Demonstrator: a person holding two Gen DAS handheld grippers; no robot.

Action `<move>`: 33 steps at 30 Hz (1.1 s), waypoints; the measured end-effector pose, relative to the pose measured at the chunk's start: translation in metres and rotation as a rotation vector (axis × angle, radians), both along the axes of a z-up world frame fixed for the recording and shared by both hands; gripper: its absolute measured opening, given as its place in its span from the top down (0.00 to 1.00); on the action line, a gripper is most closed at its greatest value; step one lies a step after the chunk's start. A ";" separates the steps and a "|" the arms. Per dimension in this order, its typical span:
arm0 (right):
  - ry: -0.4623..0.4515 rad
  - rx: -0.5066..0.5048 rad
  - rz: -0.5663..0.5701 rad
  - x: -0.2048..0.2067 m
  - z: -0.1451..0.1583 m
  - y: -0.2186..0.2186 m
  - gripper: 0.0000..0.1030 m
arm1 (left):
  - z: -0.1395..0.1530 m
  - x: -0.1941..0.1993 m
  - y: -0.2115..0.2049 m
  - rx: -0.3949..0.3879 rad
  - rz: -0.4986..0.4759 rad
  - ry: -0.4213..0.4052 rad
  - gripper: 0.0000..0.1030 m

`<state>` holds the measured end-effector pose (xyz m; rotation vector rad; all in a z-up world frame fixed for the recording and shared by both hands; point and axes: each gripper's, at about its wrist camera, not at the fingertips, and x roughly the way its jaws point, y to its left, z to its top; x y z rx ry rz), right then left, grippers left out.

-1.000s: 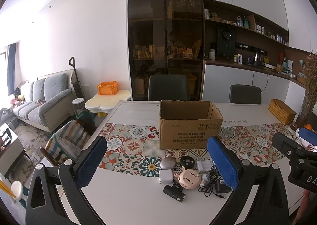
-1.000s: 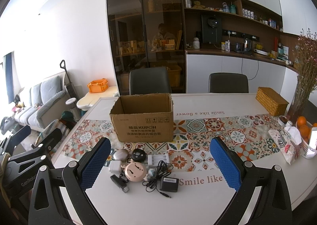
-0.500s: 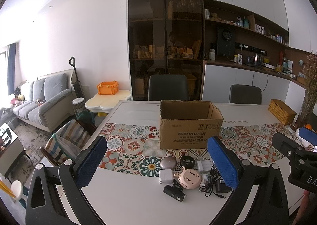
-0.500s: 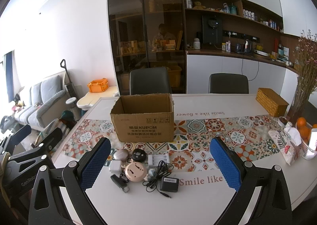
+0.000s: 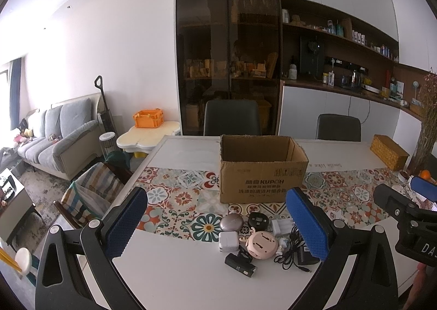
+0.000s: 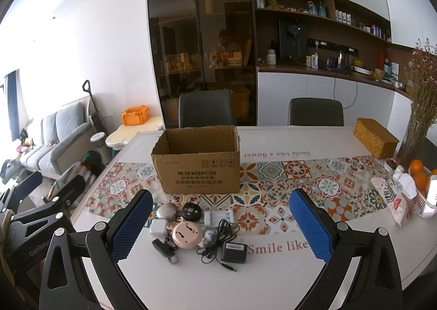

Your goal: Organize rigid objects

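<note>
In the left wrist view, the left tool [image 5: 215,224] hangs above the white worktop [image 5: 174,277] with its blue pads spread wide and nothing between them. An open cardboard box [image 5: 260,170] stands at centre frame on the patterned runner [image 5: 180,195]. Just below it lies a cluster of small things: a grey oval case [image 5: 231,223], a black round gadget [image 5: 259,220], a white plug [image 5: 229,241], a pink round device [image 5: 261,244], a black clip [image 5: 240,265] and a black adapter with its cable [image 5: 293,251]. The right tool shows at the right edge. In the right wrist view, the right tool [image 6: 221,225] is likewise released, empty above the worktop. The box [image 6: 198,163] sits centre left; the cluster lies below it, the adapter [image 6: 234,252] lowest right, a white battery charger [image 6: 218,218] above it. A wicker box [image 6: 375,140] stands at the right.
</note>
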<state>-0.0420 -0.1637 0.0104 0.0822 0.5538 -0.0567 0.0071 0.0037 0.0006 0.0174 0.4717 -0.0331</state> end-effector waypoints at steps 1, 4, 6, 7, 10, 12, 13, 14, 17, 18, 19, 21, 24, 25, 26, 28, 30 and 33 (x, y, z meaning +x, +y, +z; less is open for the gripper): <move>0.005 0.001 -0.001 0.001 -0.001 0.000 0.02 | -0.002 0.001 0.001 0.000 -0.003 0.006 0.00; 0.023 0.006 -0.001 0.003 -0.005 0.000 0.02 | -0.009 0.006 0.001 -0.007 -0.019 0.041 0.00; 0.045 0.012 -0.001 0.007 -0.009 -0.001 0.02 | -0.015 0.011 -0.001 -0.009 -0.029 0.076 0.00; 0.066 0.017 -0.002 0.010 -0.013 -0.002 0.02 | -0.019 0.014 -0.002 -0.006 -0.033 0.098 0.00; 0.121 0.014 -0.010 0.019 -0.022 -0.003 0.02 | -0.037 0.025 -0.005 0.003 -0.054 0.192 0.00; 0.174 0.019 -0.009 0.028 -0.031 -0.005 0.02 | -0.051 0.033 -0.008 0.005 -0.065 0.259 0.00; 0.212 0.020 -0.011 0.033 -0.038 -0.005 0.02 | -0.058 0.035 -0.008 0.000 -0.071 0.288 0.00; 0.256 0.026 -0.011 0.039 -0.047 -0.007 0.02 | -0.064 0.038 -0.009 0.000 -0.070 0.319 0.00; 0.371 0.056 -0.001 0.052 -0.073 -0.011 0.02 | -0.086 0.045 -0.011 0.013 -0.059 0.403 0.00; 0.402 0.067 0.005 0.056 -0.082 -0.012 0.02 | -0.091 0.047 -0.012 0.013 -0.060 0.423 0.00; 0.437 0.079 0.008 0.059 -0.090 -0.013 0.02 | -0.097 0.050 -0.012 0.010 -0.060 0.443 0.00; 0.479 0.099 0.011 0.064 -0.105 -0.015 0.02 | -0.111 0.055 -0.013 0.015 -0.053 0.488 0.00; 0.536 0.120 0.014 0.074 -0.127 -0.018 0.03 | -0.131 0.066 -0.013 0.023 -0.048 0.556 0.00; 0.557 0.128 0.013 0.078 -0.134 -0.019 0.03 | -0.136 0.070 -0.013 0.028 -0.040 0.567 0.00; 0.576 0.136 0.012 0.081 -0.141 -0.021 0.03 | -0.142 0.073 -0.014 0.037 -0.031 0.579 0.00; 0.607 0.133 0.009 0.089 -0.152 -0.021 0.03 | -0.152 0.080 -0.016 0.053 -0.032 0.598 0.00; 0.633 0.134 0.018 0.096 -0.163 -0.022 0.03 | -0.159 0.085 -0.020 0.060 -0.035 0.614 0.00; 0.678 0.143 0.011 0.105 -0.181 -0.025 0.05 | -0.165 0.089 -0.023 0.063 -0.039 0.609 0.00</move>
